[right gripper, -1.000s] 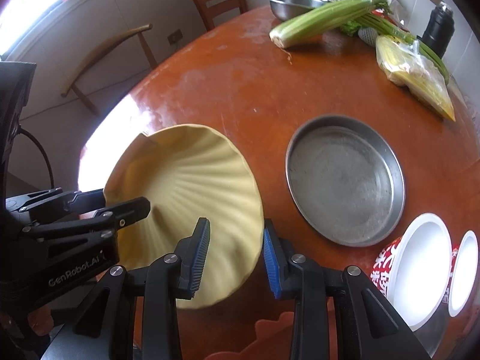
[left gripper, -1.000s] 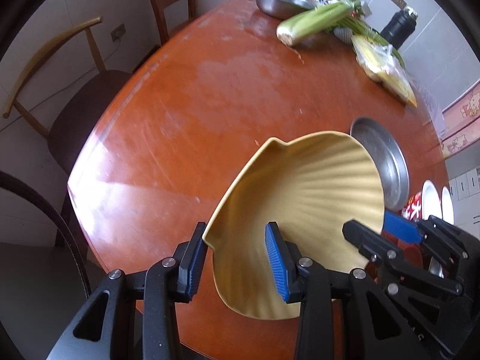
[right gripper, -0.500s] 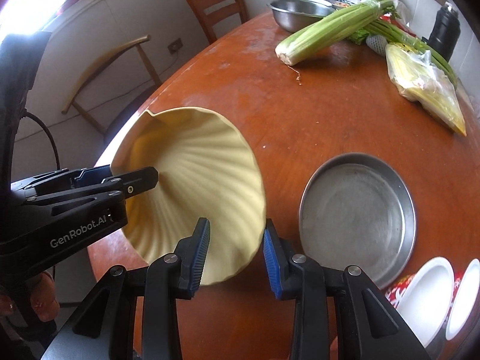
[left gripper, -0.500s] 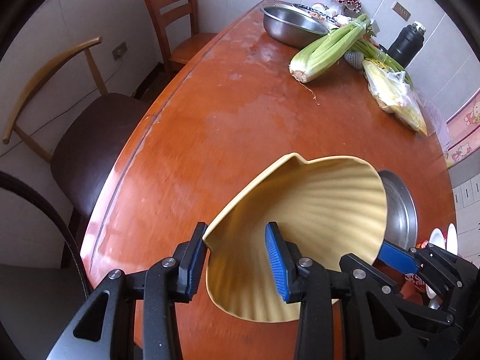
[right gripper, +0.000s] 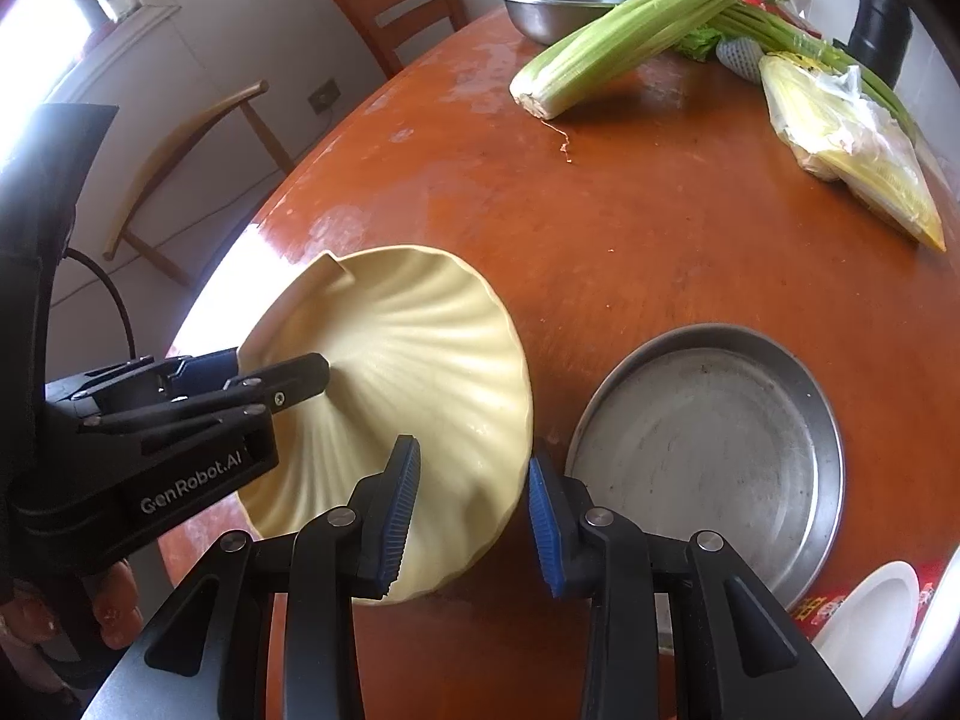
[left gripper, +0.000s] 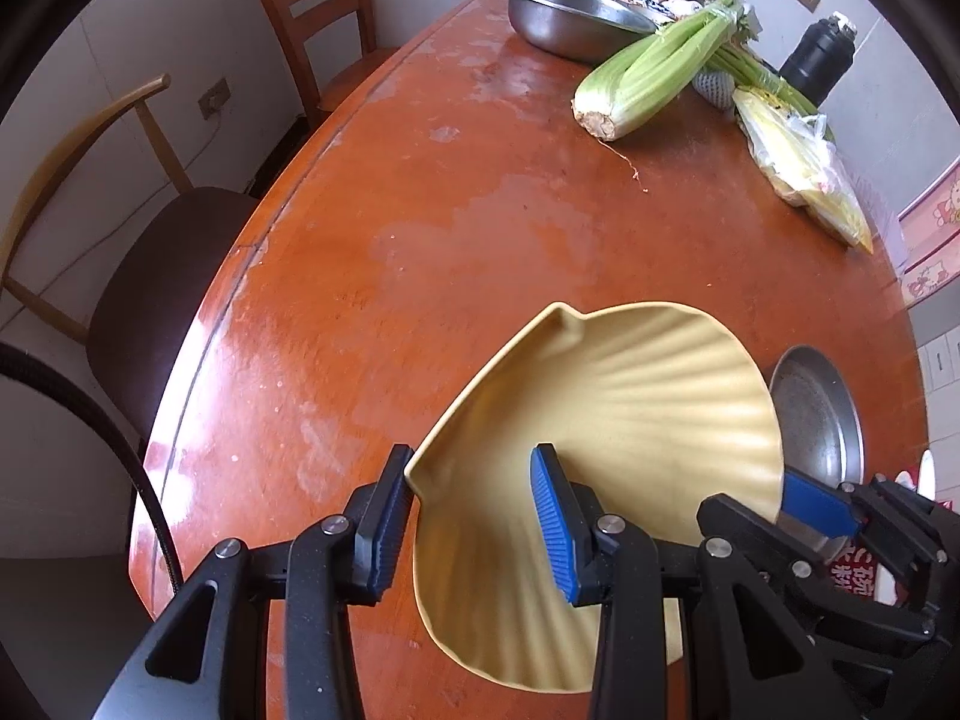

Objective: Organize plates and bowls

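A yellow shell-shaped plate (left gripper: pixel 630 408) hangs tilted over the near part of the orange-brown table (left gripper: pixel 420 240). My left gripper (left gripper: pixel 471 528) is shut on the plate's near-left rim, one blue pad outside and one inside the dish. My right gripper (right gripper: pixel 471 516) is shut on the opposite rim of the plate (right gripper: pixel 408 360). Each gripper also shows in the other's view: the right gripper (left gripper: pixel 780 516) at the plate's right edge, the left gripper (right gripper: pixel 258 372) at its left. A round steel pan (right gripper: pixel 708 444) lies flat just right of the plate. White bowls (right gripper: pixel 864 618) stand at the bottom right.
At the far end of the table are a steel bowl (left gripper: pixel 570 12), a celery bunch (left gripper: pixel 654 78), a bagged yellow packet (left gripper: pixel 798 174) and a black flask (left gripper: pixel 819 63). Two chairs (left gripper: pixel 312 18) (left gripper: pixel 138 264) stand along the left edge. A hand (right gripper: pixel 114 612) holds the left gripper.
Both grippers have carried the plate forward over the table toward the celery end. The steel pan has slid lower in the views. Both grips look the same.
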Demonstrator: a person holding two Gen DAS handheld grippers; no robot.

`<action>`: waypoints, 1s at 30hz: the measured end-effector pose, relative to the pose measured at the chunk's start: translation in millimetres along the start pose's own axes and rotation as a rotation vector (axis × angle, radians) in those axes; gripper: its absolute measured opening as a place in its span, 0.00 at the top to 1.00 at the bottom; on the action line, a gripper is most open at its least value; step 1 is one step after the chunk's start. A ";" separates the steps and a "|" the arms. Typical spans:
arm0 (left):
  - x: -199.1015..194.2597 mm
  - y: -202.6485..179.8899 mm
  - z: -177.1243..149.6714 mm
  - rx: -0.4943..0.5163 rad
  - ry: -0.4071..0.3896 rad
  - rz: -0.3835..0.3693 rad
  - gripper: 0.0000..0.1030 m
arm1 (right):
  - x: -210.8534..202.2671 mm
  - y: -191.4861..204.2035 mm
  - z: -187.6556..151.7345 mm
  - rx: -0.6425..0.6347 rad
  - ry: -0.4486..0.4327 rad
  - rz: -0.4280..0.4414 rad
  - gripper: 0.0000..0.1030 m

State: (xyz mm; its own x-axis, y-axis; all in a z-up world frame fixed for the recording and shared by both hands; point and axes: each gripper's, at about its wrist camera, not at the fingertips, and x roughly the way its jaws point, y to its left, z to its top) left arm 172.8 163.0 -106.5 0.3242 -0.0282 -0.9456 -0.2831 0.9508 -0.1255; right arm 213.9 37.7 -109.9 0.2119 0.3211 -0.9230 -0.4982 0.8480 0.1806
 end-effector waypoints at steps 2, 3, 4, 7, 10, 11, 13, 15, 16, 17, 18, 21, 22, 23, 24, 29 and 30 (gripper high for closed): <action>2.1 -1.1 0.8 0.002 0.008 0.006 0.61 | 0.5 0.2 0.8 -0.004 0.000 -0.005 0.63; 2.9 -1.8 1.1 0.006 0.010 0.011 0.61 | 1.0 -0.4 1.5 -0.003 0.000 -0.004 0.63; 2.9 -2.0 1.3 0.008 0.009 0.013 0.60 | 1.5 -0.7 2.5 0.001 0.001 0.000 0.63; 2.9 -2.4 1.0 0.011 0.011 0.016 0.59 | 1.0 -3.3 3.0 0.011 -0.002 0.009 0.63; 2.3 -5.8 0.2 0.027 0.007 0.024 0.55 | 1.2 -2.6 3.3 0.006 -0.003 0.001 0.63; 1.8 -7.2 0.1 0.031 0.004 0.028 0.51 | 1.0 -2.1 3.3 0.004 -0.004 -0.003 0.62; 1.1 -8.5 -0.8 0.036 0.001 0.033 0.48 | 0.5 -0.6 3.5 0.001 -0.007 -0.005 0.61; 1.1 -7.9 -0.9 0.033 0.001 0.038 0.47 | -0.9 -0.2 3.2 -0.002 -0.013 -0.012 0.60; 0.8 -6.5 -0.8 0.027 0.001 0.041 0.46 | -1.6 -0.2 3.0 -0.003 -0.016 -0.014 0.60; 0.4 -4.7 -0.7 0.021 0.001 0.040 0.46 | -2.8 -0.6 3.0 -0.004 -0.020 -0.021 0.60; -0.9 -2.1 -0.4 0.013 -0.002 0.040 0.46 | -3.5 -0.9 3.1 -0.004 -0.020 -0.025 0.60; -5.3 3.8 -0.2 0.001 -0.013 0.046 0.43 | -9.4 -2.9 2.3 0.003 -0.041 -0.022 0.60; -7.4 6.3 0.1 -0.006 -0.018 0.045 0.42 | -11.4 -3.3 2.0 0.003 -0.050 -0.021 0.60; -10.3 8.6 0.2 -0.015 -0.022 0.045 0.42 | -13.3 -4.2 2.4 0.001 -0.055 -0.025 0.60; -12.7 9.6 0.4 -0.018 -0.026 0.044 0.41 | -15.4 -4.8 2.6 0.001 -0.058 -0.029 0.60; -37.8 9.2 -0.8 -0.017 -0.067 0.039 0.40 | -34.1 -8.9 -0.2 0.013 -0.088 -0.007 0.58; -42.3 7.7 -1.4 -0.017 -0.070 0.036 0.40 | -39.7 -9.4 -0.8 0.018 -0.099 -0.008 0.56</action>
State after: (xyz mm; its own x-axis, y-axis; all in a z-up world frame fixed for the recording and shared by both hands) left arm 155.7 171.0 -67.9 0.3755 0.0278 -0.9264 -0.3108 0.9454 -0.0976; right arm 209.5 16.6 -75.2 0.2979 0.3535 -0.8867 -0.4813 0.8578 0.1803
